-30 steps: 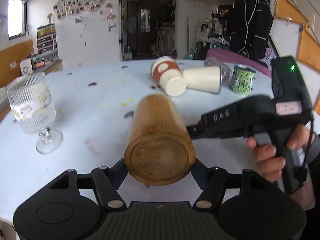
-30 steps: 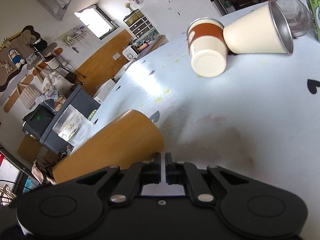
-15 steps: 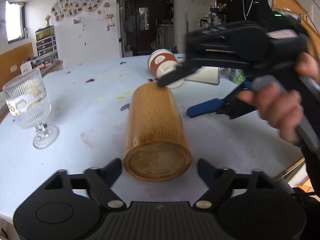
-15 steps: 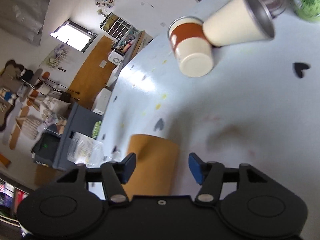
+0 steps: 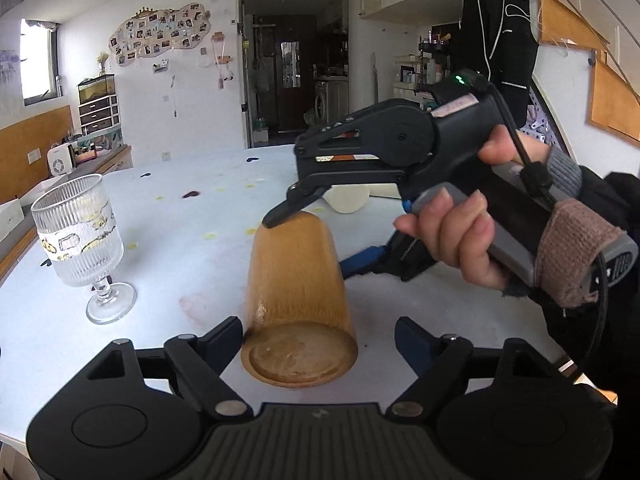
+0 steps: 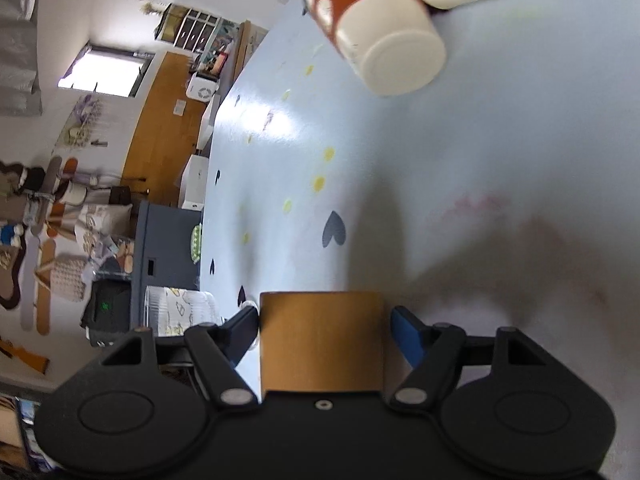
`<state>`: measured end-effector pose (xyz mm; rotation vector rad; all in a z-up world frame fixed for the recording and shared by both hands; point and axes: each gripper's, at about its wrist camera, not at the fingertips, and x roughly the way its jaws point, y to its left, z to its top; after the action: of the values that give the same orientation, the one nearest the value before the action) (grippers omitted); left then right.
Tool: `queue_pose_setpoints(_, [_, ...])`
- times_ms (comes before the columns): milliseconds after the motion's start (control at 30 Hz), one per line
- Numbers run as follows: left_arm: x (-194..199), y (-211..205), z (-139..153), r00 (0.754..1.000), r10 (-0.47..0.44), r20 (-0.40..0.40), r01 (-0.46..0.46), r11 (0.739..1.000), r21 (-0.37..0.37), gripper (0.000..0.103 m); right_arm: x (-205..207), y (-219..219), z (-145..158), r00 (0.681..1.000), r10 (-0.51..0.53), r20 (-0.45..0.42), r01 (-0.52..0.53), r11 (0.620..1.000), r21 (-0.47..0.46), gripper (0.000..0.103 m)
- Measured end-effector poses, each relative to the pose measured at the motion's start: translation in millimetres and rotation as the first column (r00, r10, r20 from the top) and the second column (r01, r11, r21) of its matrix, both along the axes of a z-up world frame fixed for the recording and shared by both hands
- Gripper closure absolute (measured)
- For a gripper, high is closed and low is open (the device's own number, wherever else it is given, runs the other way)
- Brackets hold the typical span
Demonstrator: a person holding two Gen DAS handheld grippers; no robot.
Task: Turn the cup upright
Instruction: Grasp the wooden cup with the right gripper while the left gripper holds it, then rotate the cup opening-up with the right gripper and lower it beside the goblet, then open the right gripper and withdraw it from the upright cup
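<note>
Your right hand-held gripper [image 6: 325, 322] straddles the far end of the wooden cup [image 5: 296, 296], fingers spread either side. Your left hand-held gripper [image 5: 318, 342] is spread around its base; the cup lies on the worktop [image 5: 192, 248].
</note>
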<state>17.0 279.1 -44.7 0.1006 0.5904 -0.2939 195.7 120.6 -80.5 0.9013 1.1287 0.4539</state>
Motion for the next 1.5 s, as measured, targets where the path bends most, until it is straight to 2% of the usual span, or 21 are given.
queue_pose_setpoints(167, [-1,5,0,1.0,0.007,0.003,-0.007,1.0,-0.009,0.025,-1,12,13,0.997,0.049,0.061,-0.045,0.996,-0.072,0.033])
queue_pose_setpoints(267, [4,11,-2,1.0,0.029,0.006,-0.029,0.999,-0.024,0.025,-8,15,33,0.984,0.069,0.166,-0.045,0.988,-0.147,0.033])
queue_pose_setpoints(333, [8,15,-3,0.999,0.039,0.022,-0.038,0.998,-0.049,0.025,-17,18,48,0.961,0.092,0.26,-0.039,0.979,-0.2,0.033])
queue_pose_setpoints(500, [21,24,-9,0.997,0.074,0.031,-0.07,0.992,-0.103,0.025,-46,39,83,0.863,0.19,0.468,-0.016,0.936,-0.35,0.033])
queue_pose_setpoints(567, [25,26,-13,0.996,0.081,0.033,-0.077,0.991,-0.113,0.029,-59,48,91,0.815,0.243,0.526,-0.005,0.911,-0.413,0.033])
queue_pose_setpoints(600, [27,28,-16,0.996,0.083,0.031,-0.079,0.99,-0.117,0.034,-66,49,94,0.783,0.278,0.556,0.002,0.893,-0.45,0.033])
queue_pose_setpoints(633, [27,28,-18,0.996,0.086,0.026,-0.082,0.989,-0.119,0.039,-73,54,96,0.757,0.31,0.575,0.006,0.877,-0.481,0.033])
queue_pose_setpoints(700, [30,28,-24,0.996,0.092,0.013,-0.09,0.989,-0.118,0.042,-83,62,98,0.713,0.369,0.596,0.01,0.845,-0.534,0.033])
queue_pose_setpoints(833, [36,34,-34,0.993,0.117,0.018,-0.113,0.984,-0.135,0.042,-97,80,99,0.638,0.463,0.615,0.016,0.791,-0.612,0.033])
queue_pose_setpoints(900, [41,41,-41,0.99,0.144,0.01,-0.141,0.979,-0.148,0.042,-97,88,99,0.614,0.499,0.612,0.018,0.766,-0.643,0.033])
queue_pose_setpoints(1000, [48,48,-45,0.985,0.172,-0.008,-0.171,0.965,-0.198,0.042,-95,96,99,0.593,0.529,0.606,0.01,0.748,-0.663,0.034])
queue_pose_setpoints(1067, [53,51,-45,0.982,0.191,-0.005,-0.188,0.961,-0.201,0.042,-89,100,99,0.58,0.539,0.611,0.014,0.743,-0.669,0.034])
queue_pose_setpoints(1367, [73,64,-42,0.967,0.255,0.002,-0.25,0.948,-0.199,0.042,-72,126,99,0.576,0.537,0.616,0.027,0.741,-0.671,0.033])
queue_pose_setpoints(1500, [78,72,-42,0.963,0.271,-0.001,-0.265,0.942,-0.207,0.042,-65,131,98,0.577,0.526,0.625,0.027,0.752,-0.658,0.033])
